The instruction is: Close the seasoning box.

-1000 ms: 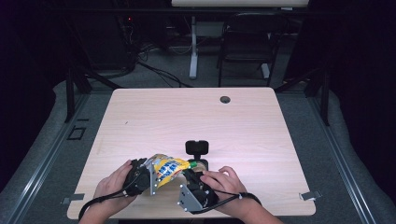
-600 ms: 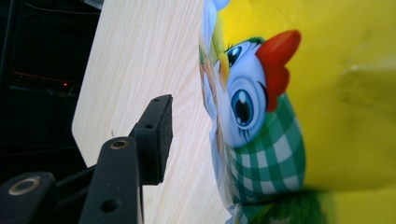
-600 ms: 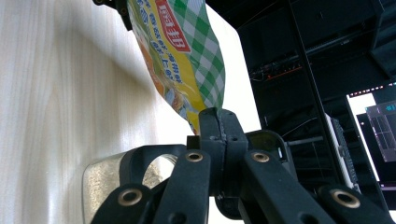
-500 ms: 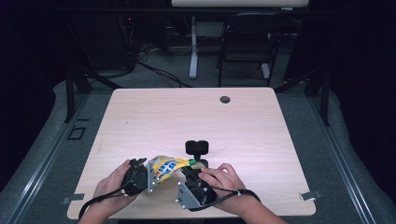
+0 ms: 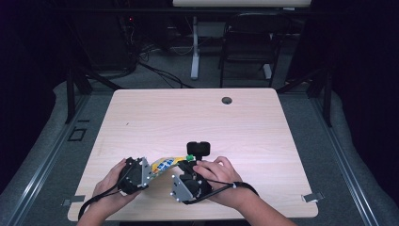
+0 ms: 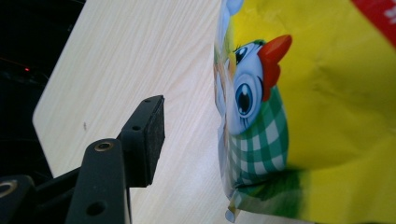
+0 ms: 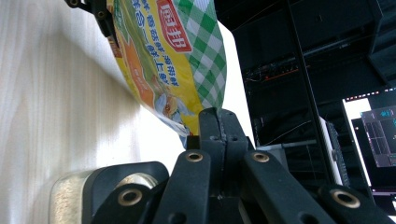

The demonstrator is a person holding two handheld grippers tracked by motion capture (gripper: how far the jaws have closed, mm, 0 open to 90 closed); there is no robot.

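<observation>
Near front edge of the pale wood-grain table (image 5: 263, 141), a yellow foil snack bag w/ green-check panel, blue lettering & a cartoon chicken (image 5: 165, 163) hangs between the two tools, stretched left-right just above the tabletop; left end by the left gripper (image 5: 139, 172), right end at the right gripper (image 5: 190, 170).

Left gripper: jaws have just been opening; in left gripper view one black padded jaw stands well clear of the bag's sealed edge (image 6: 223, 140), wood showing in the gap; other jaw out of frame; so released, pads not pressing the bag, tho bag edge sits just beside/between the jaws.

Right gripper: clenched tight on the bag; right gripper view shows both jaws pressed together at their tips (image 7: 218, 135) w/ the bag's lower corner (image 7: 184, 126) pinched there; bag rises away from them, tilted, above the table.

Just beyond the right hand (image 5: 221, 174) a small black boxy object w/ green bit at its base (image 5: 198, 149) stands on the table, close to the bag's right end; touching or not, can't tell. Round dark grommet hole (image 5: 227, 100) at far edge, well apart.
</observation>
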